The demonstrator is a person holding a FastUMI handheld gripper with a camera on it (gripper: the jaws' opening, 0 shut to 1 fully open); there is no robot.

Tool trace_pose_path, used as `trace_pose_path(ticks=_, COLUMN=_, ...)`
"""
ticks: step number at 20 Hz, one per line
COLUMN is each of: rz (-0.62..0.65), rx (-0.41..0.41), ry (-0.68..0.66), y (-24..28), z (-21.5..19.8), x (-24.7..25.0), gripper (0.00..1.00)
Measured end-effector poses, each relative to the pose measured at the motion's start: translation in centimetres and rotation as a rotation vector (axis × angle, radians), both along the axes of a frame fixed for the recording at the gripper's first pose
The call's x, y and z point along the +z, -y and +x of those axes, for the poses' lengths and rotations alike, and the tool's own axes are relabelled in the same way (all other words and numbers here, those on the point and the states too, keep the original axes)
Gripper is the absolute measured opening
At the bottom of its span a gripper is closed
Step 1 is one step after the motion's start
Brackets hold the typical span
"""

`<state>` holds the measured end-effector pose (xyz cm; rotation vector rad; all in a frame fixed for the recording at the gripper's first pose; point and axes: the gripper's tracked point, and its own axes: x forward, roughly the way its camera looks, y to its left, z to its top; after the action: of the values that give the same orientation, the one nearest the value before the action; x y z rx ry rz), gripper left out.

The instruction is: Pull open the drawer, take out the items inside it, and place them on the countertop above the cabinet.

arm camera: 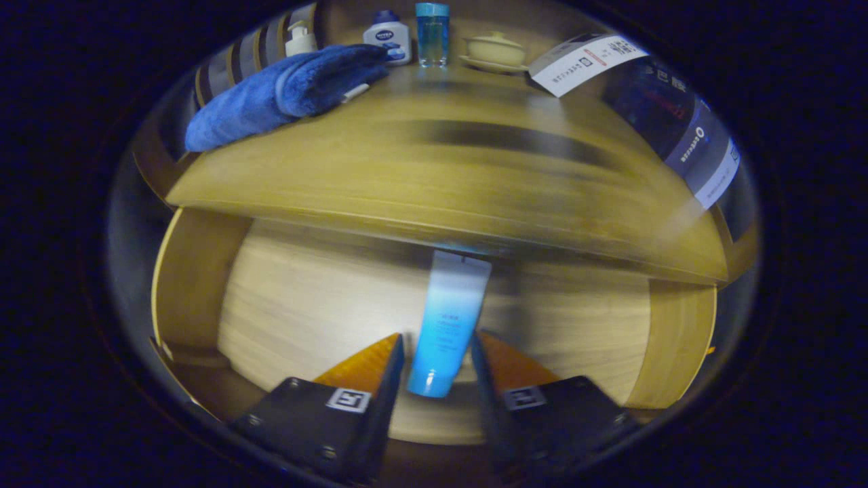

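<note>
A blue-and-white squeeze tube [447, 318] stands cap-down between my fingers, and both fingers press on its lower sides. My gripper [437, 339] is shut on it. The tube looks sharp while everything behind it is smeared by motion. Under and behind the tube lies the pale wooden floor of the open drawer [196, 285], with its side walls to the left and right. The wooden countertop [441, 169] spreads out above the drawer, beyond the tube's top end.
On the countertop, a folded blue towel [285, 91] lies at the left. Along the back stand a pump bottle [298, 37], a white bottle with a blue cap [388, 37], a clear blue bottle [432, 34] and a cream lidded bowl on a saucer [495, 51].
</note>
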<state>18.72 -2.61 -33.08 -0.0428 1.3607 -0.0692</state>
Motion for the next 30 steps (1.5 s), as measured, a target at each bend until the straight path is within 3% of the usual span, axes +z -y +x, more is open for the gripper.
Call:
trace_pose_path(ticks=1, rz=0.012, rx=-0.006, ry=-0.038, y=0.0, z=-0.7, x=-0.7, gripper=0.48)
trace_pose_path(ticks=6, rz=0.056, rx=-0.007, ry=-0.015, y=-0.2, z=-0.7, x=0.2, gripper=0.38)
trace_pose_path(ticks=20, rz=0.338, rx=0.05, ry=0.139, y=-2.4, z=-4.3, x=11.3, gripper=0.37)
trace_pose_path(ticks=25, rz=0.279, rx=0.04, ry=0.283, y=-1.7, z=0.2, x=14.7, gripper=0.37)
trace_pose_path(ticks=30, rz=0.199, rx=-0.053, ry=0.388, y=-1.3, z=6.3, x=14.4, gripper=0.37)
